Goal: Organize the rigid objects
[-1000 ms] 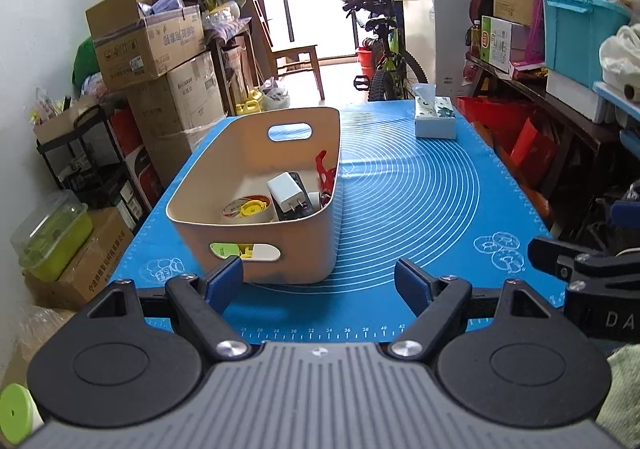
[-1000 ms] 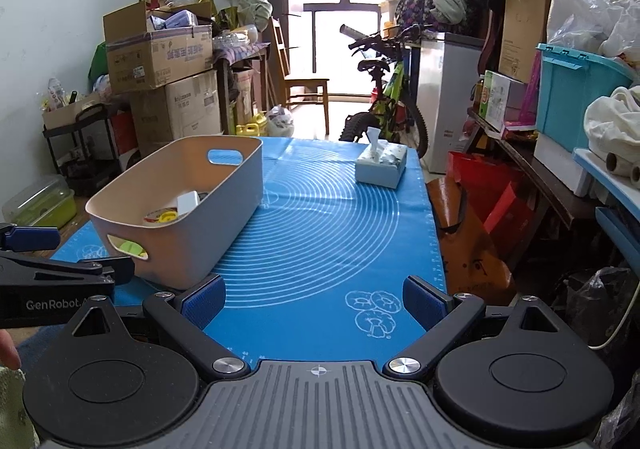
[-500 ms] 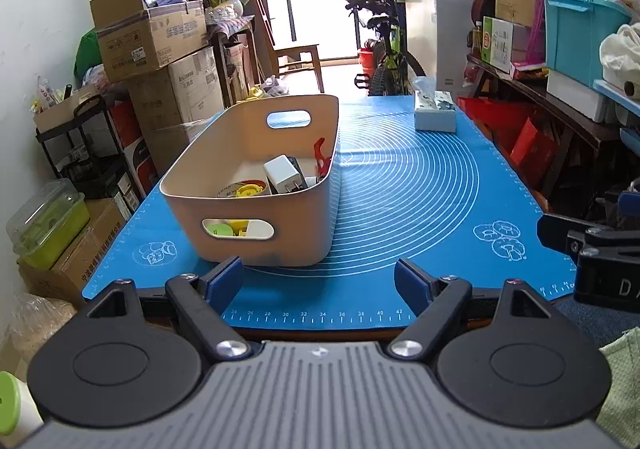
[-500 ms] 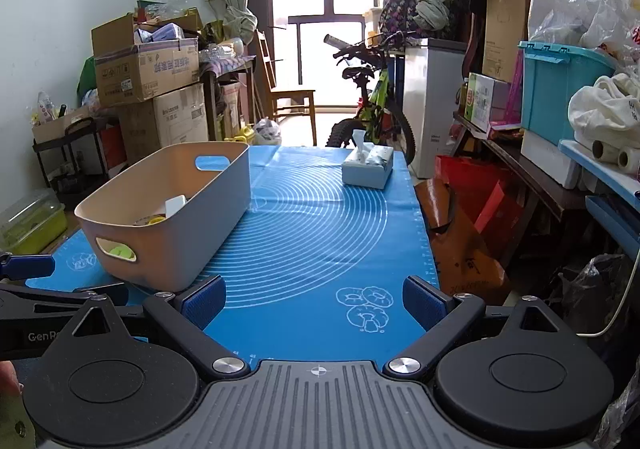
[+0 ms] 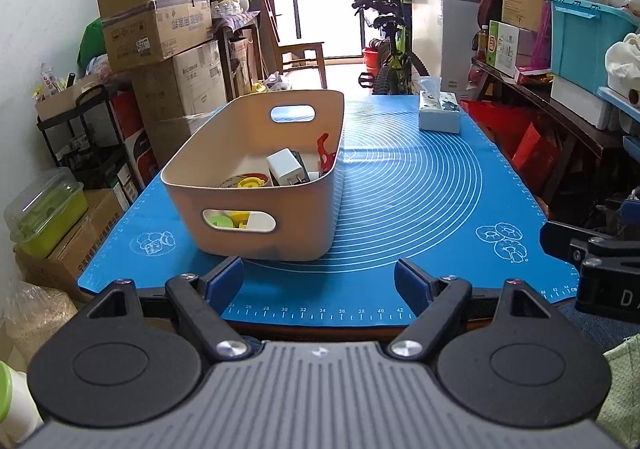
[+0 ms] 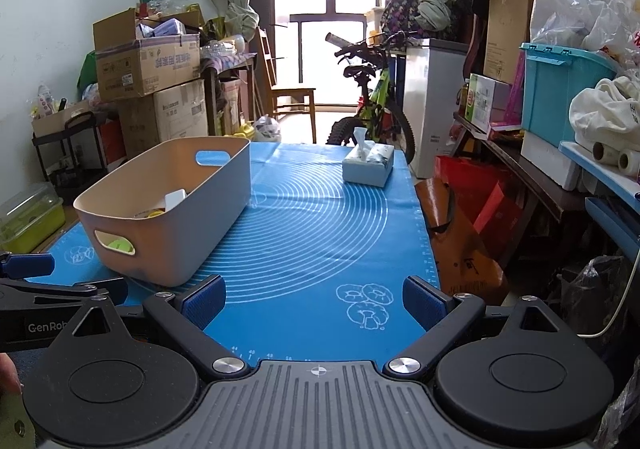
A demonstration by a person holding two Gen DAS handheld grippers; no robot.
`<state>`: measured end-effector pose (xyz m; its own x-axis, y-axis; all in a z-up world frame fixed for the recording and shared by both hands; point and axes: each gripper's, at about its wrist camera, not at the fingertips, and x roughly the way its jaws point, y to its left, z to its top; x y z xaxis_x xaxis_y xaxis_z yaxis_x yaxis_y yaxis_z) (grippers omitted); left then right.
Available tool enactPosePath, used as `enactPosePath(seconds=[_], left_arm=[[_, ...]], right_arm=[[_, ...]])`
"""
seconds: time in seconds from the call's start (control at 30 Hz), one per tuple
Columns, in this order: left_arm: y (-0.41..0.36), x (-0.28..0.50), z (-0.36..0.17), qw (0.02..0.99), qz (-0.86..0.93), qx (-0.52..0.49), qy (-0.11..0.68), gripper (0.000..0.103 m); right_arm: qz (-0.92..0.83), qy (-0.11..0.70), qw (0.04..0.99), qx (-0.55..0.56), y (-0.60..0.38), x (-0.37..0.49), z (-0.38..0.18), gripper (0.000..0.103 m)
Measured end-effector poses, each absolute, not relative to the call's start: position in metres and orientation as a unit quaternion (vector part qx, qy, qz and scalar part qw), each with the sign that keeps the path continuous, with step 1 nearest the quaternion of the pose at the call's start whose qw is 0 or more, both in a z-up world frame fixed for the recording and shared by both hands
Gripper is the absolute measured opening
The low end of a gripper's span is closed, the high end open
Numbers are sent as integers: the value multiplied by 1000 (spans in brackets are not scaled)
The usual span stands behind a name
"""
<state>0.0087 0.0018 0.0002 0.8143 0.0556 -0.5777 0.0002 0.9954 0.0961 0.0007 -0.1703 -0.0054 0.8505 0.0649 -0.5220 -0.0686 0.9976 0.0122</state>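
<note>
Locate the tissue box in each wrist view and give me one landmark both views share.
Left wrist: tissue box upper right of centre, at the mat's far end.
Right wrist: tissue box just right of centre, mid-height, at the mat's far right.
Shared landmark: the beige bin, left of the box in both.

The surface [image 5: 320, 323] is covered by a blue mat [image 5: 420, 201]. A beige bin [image 5: 256, 209] is set near its left edge, a tissue box [image 5: 439, 117] at the far right corner.

Cluttered home storeroom, cardboard boxes [image 5: 156, 25], bicycle [image 6: 372, 97] (indoors)
</note>
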Motion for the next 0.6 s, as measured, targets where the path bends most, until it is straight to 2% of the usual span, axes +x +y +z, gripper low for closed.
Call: enactPosePath(seconds=[0.6], left_arm=[[2, 9, -1, 952, 10, 46, 303, 83]], right_arm=[[35, 270, 962, -6, -168, 1, -6, 95]])
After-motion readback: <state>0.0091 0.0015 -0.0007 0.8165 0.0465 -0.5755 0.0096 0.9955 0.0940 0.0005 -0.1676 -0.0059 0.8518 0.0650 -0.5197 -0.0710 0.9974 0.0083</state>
